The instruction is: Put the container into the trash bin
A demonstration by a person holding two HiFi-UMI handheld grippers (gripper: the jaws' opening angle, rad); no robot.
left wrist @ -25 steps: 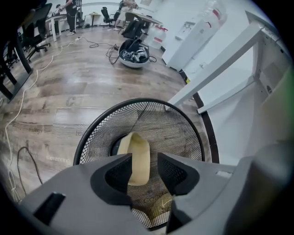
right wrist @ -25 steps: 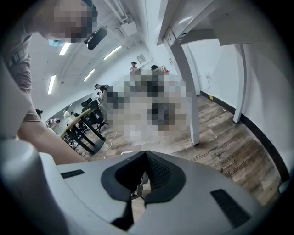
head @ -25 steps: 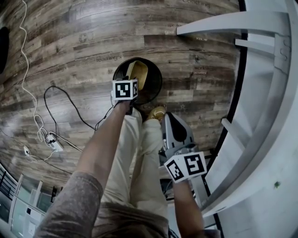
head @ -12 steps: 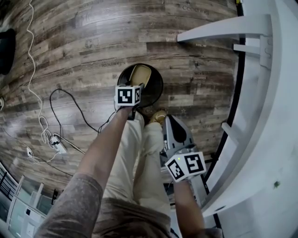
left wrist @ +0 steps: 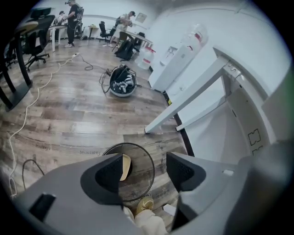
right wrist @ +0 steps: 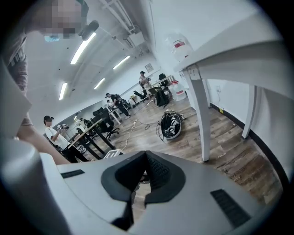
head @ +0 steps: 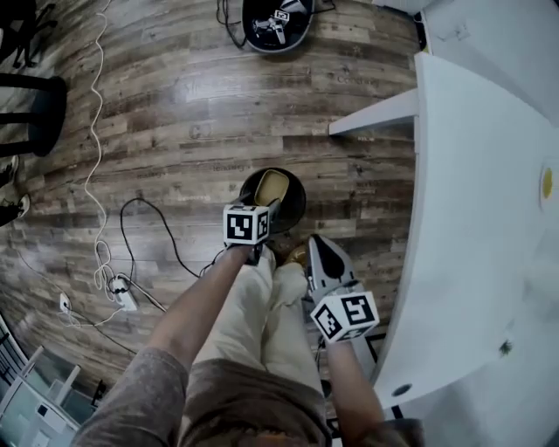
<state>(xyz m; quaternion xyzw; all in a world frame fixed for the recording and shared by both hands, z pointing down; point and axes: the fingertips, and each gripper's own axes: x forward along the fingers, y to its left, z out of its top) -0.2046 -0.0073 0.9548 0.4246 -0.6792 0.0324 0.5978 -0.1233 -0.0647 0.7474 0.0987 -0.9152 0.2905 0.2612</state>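
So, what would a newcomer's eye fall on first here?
The black bin stands on the wood floor, the tan container lying inside. Above it hangs the left gripper, its jaws opening with nothing between them. A white table fills the head view's right.

Grippers: 2, left gripper [left wrist: 144,170] and right gripper [right wrist: 145,159]. Trash bin [head: 296,202]: 1, centre of head view. Container [head: 271,186]: 1, inside the bin. White table [head: 472,218]: 1, at 3 o'clock. Black tub of gear [head: 278,24]: 1, at 12 o'clock. Cables: 2, white cable [head: 91,157] at 10 o'clock, black cable [head: 162,223] at 9. Power strip [head: 125,299]: 1, at 8 o'clock. Tan shoe [head: 298,256]: 1 showing. Water dispenser [left wrist: 186,53]: 1, left gripper view, 1 o'clock.
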